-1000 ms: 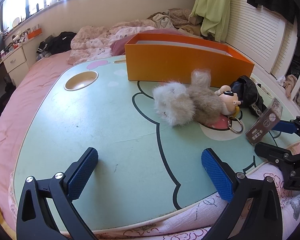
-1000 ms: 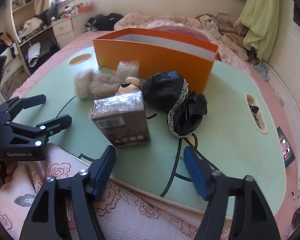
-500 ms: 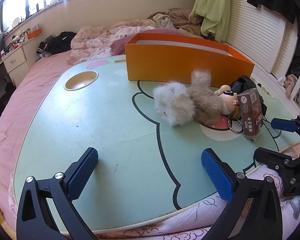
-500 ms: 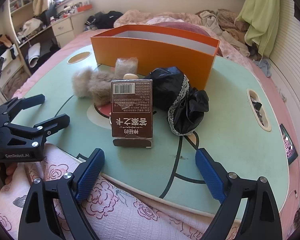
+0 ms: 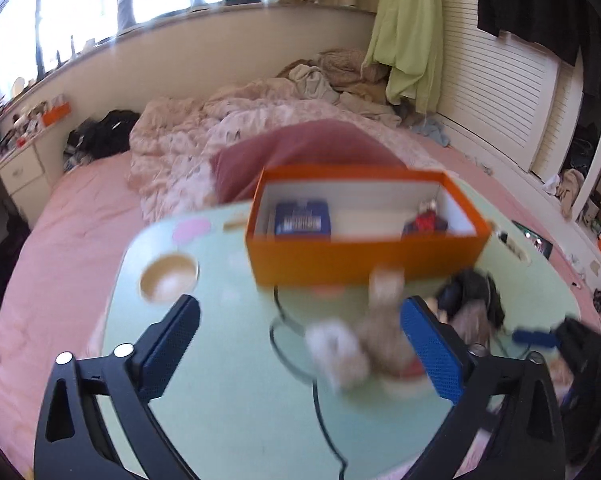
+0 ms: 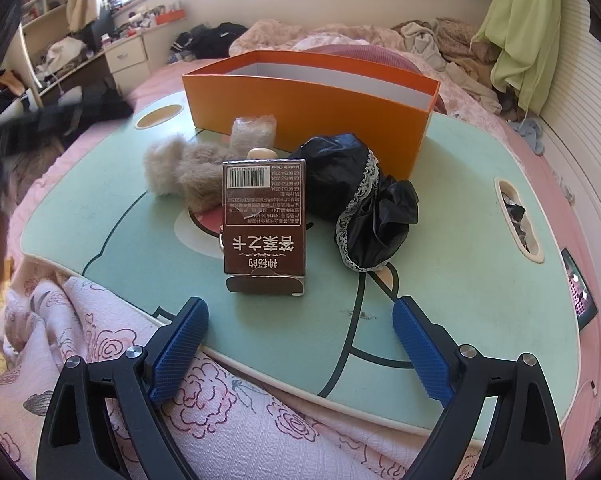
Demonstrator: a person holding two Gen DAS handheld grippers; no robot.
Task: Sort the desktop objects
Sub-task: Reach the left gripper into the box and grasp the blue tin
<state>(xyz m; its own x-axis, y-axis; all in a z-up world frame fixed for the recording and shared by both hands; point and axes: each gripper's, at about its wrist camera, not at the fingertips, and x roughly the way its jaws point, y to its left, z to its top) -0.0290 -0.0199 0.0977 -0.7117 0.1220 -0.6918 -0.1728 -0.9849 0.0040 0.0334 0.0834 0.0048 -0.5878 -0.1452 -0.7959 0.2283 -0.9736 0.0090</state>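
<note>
Left wrist view, blurred. My left gripper [image 5: 300,352] is spread wide and holds nothing, raised over the green tabletop [image 5: 228,392]. The furry plush toy [image 5: 364,344] lies between and beyond its blue pads, near the right one; contact cannot be told. Behind it the orange box [image 5: 364,256] stands open, a blue item [image 5: 302,220] inside at left.

Right wrist view, sharp. My right gripper [image 6: 300,352] is spread wide and empty, at the tabletop's near edge over the rose-print quilt [image 6: 228,432]. The brown carton [image 6: 265,224] stands upright just ahead, apart from both pads. Black lace-trimmed cloth [image 6: 360,204] lies right of it, in front of the box.
</note>
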